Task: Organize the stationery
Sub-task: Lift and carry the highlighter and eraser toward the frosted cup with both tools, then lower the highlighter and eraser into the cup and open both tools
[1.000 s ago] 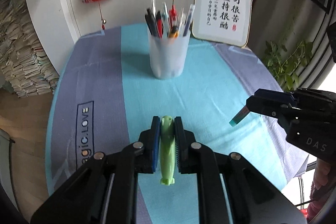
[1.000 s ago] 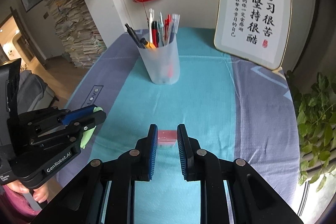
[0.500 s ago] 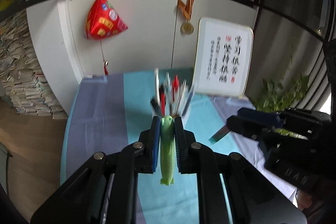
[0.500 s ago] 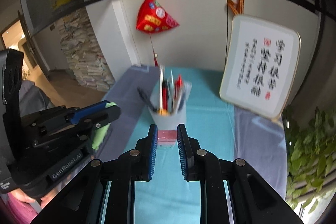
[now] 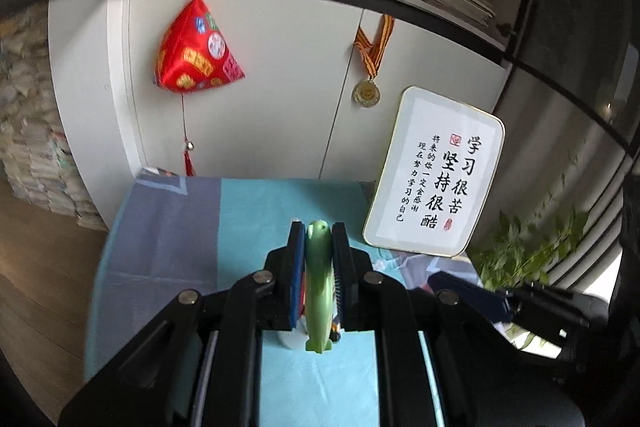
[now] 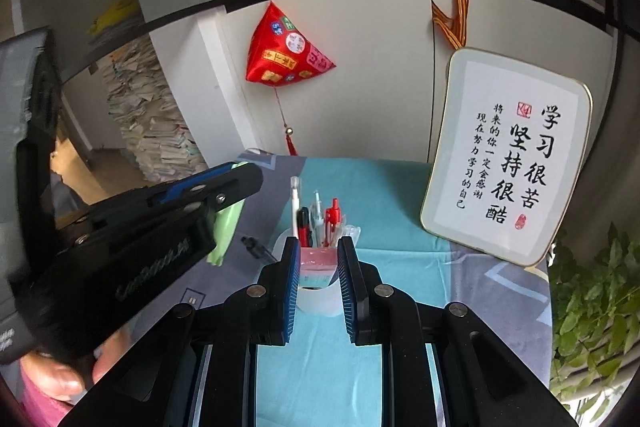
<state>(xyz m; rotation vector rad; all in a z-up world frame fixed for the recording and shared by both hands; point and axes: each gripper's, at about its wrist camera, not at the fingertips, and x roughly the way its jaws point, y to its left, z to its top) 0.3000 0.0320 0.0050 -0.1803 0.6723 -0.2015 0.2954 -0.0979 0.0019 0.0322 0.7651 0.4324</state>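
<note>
The left tool [image 5: 319,259] is clamped on a green pen [image 5: 319,287], long axis pointing to 12 o'clock. The right tool [image 6: 319,269] grips a pink eraser [image 6: 318,263]. The pen cup [image 6: 320,293] stands on the tabletop [image 6: 392,195] at 12 o'clock of the right tool, which looks nearer to it.

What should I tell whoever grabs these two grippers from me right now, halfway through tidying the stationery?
Left gripper: jaws shut on the green pen-like tool, held up over the table, tip forward.
Right gripper: jaws shut on a small pink eraser-like block, held just in front of the pen cup.
Pen cup stands on the teal cloth, already holding several pens.
One black pen shows to the cup's left; whether it lies on the cloth or leans from the cup is unclear.
Done: both items picked up.
Left: likely drop both into the cup, then check the black pen.
</note>
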